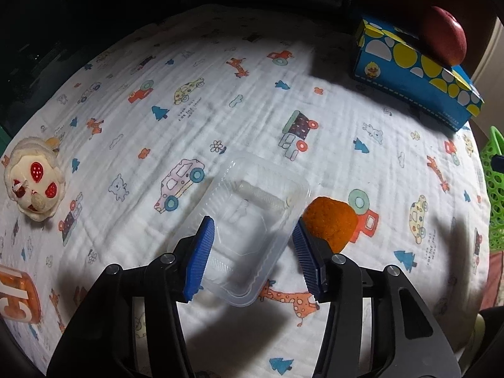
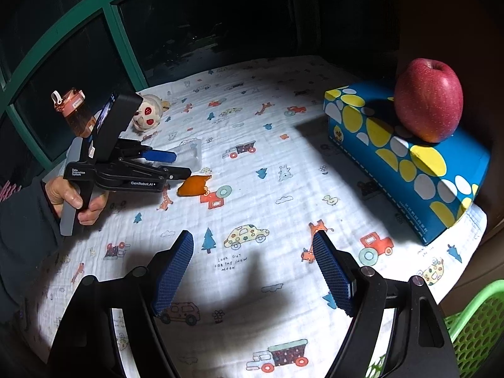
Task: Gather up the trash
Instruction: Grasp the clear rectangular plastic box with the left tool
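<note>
A clear plastic tray (image 1: pixel 252 208) lies on the printed cloth (image 1: pixel 252 94), and my left gripper (image 1: pixel 253 223) straddles it from above. The left pad (image 1: pixel 201 252) overlaps the tray's edge, while a thin gap shows at the right pad (image 1: pixel 307 258). A piece of orange peel (image 1: pixel 332 220) lies just right of the tray, beside the right finger. From the right wrist view, a hand holds the left gripper (image 2: pixel 182 164) over the tray (image 2: pixel 190 151), with the peel (image 2: pixel 192 186) below it. My right gripper (image 2: pixel 252 239) hovers open over bare cloth, holding nothing.
A red apple (image 2: pixel 428 100) rests on a blue spotted tissue box (image 2: pixel 409 163) at the far right. A plush toy (image 1: pixel 33 182) and an orange bottle (image 2: pixel 74 110) stand at the left. A green mesh basket (image 2: pixel 472 324) sits off the table's right edge. A green-framed window (image 2: pixel 126 37) backs the table.
</note>
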